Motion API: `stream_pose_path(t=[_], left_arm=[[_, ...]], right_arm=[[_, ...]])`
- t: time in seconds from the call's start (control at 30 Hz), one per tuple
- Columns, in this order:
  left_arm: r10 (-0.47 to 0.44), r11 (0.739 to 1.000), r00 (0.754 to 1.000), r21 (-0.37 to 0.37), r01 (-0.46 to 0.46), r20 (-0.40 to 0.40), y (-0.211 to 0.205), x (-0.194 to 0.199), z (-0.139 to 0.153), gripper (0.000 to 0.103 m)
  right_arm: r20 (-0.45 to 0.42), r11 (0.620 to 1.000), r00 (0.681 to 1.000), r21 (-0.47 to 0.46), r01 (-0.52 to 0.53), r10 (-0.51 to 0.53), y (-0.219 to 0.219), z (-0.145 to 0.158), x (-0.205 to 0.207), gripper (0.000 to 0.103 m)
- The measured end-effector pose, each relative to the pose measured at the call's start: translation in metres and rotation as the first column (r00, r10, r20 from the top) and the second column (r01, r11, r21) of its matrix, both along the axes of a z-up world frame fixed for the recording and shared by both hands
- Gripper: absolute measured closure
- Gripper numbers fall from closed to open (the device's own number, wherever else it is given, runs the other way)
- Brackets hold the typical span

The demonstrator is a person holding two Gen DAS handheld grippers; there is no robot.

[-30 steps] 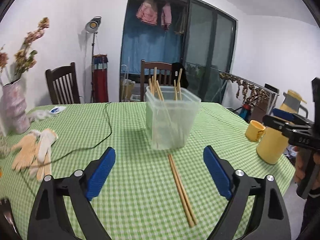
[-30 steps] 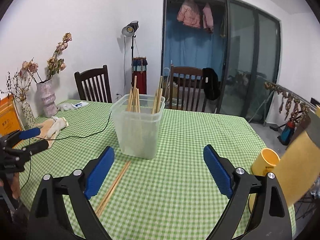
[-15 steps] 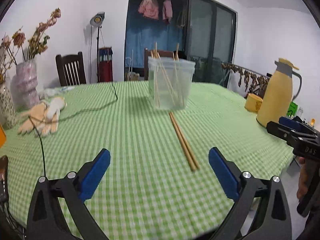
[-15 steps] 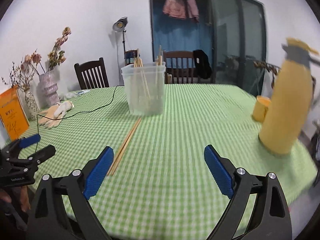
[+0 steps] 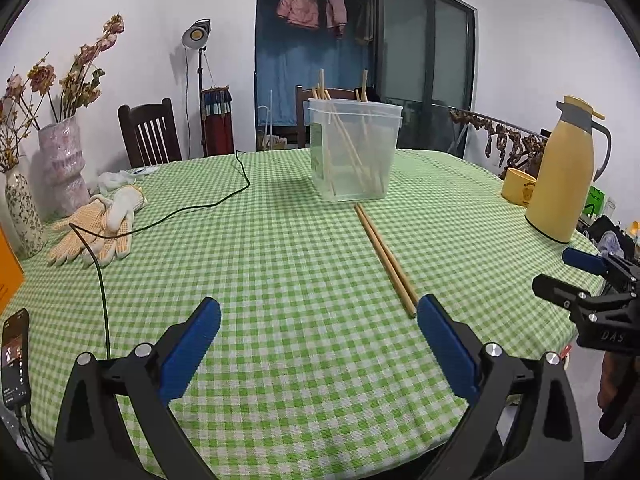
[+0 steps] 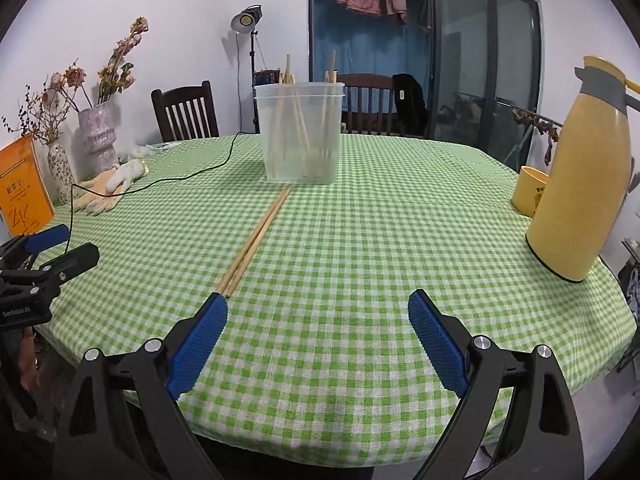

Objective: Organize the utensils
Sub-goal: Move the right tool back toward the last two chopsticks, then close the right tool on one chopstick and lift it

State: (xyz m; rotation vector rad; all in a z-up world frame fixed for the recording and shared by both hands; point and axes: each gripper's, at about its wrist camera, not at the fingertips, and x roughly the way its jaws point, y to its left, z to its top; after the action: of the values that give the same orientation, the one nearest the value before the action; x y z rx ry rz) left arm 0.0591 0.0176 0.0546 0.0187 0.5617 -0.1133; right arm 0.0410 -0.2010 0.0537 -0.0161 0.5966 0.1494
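Note:
A pair of wooden chopsticks [image 5: 384,258] [image 6: 254,238] lies flat on the green checked tablecloth, running from a clear plastic tub [image 5: 354,148] [image 6: 300,134] toward me. Several more chopsticks stand inside the tub. My left gripper [image 5: 318,314] hovers open above the near table edge, its right pad beside the chopsticks' near tips. My right gripper [image 6: 318,308] is open too, its left pad just by the same tips. Nothing sits between either pair of jaws. Each gripper shows at the side of the other's view.
A yellow thermos jug [image 5: 564,172] [image 6: 582,176] and yellow mug [image 5: 518,192] stand at the right. Work gloves [image 5: 94,228], a black cable [image 5: 180,210], vases [image 5: 64,164], an orange book [image 6: 22,186] and a phone [image 5: 15,354] lie at the left. Chairs stand behind.
Both grippers have drawn back from the tub and dropped lower toward the near table edge. The chopsticks and tub now lie farther ahead. Both stay open and empty.

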Motion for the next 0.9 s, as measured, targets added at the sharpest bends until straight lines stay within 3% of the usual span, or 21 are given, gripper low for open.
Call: stream_pose_path(t=[0.2,0.37,0.77,0.83,0.9], left_arm=[[0.014,1.0,1.0,-0.005,-0.014,-0.011,0.005,0.009,0.0,0.007],[0.038,0.999,0.999,0.002,-0.038,-0.01,0.013,0.02,-0.002,0.007],[0.051,0.998,0.993,-0.026,-0.054,-0.106,0.029,0.058,-0.026,0.007],[0.04,0.998,0.993,-0.034,-0.044,-0.111,0.029,0.065,-0.028,0.007],[0.032,0.999,0.993,-0.037,-0.037,-0.114,0.028,0.07,-0.029,0.007]], right_arm=[[-0.022,0.998,0.999,-0.035,-0.043,0.042,0.017,-0.014,0.016,0.015],[-0.078,0.994,0.994,-0.069,-0.081,0.076,0.047,-0.032,0.052,0.015],[-0.181,0.989,0.983,-0.137,-0.055,0.029,0.071,-0.053,0.112,0.015],[-0.207,0.987,0.978,-0.147,-0.061,0.03,0.073,-0.057,0.116,0.029],[-0.229,0.989,0.973,-0.128,-0.07,0.04,0.072,-0.059,0.117,0.035]])
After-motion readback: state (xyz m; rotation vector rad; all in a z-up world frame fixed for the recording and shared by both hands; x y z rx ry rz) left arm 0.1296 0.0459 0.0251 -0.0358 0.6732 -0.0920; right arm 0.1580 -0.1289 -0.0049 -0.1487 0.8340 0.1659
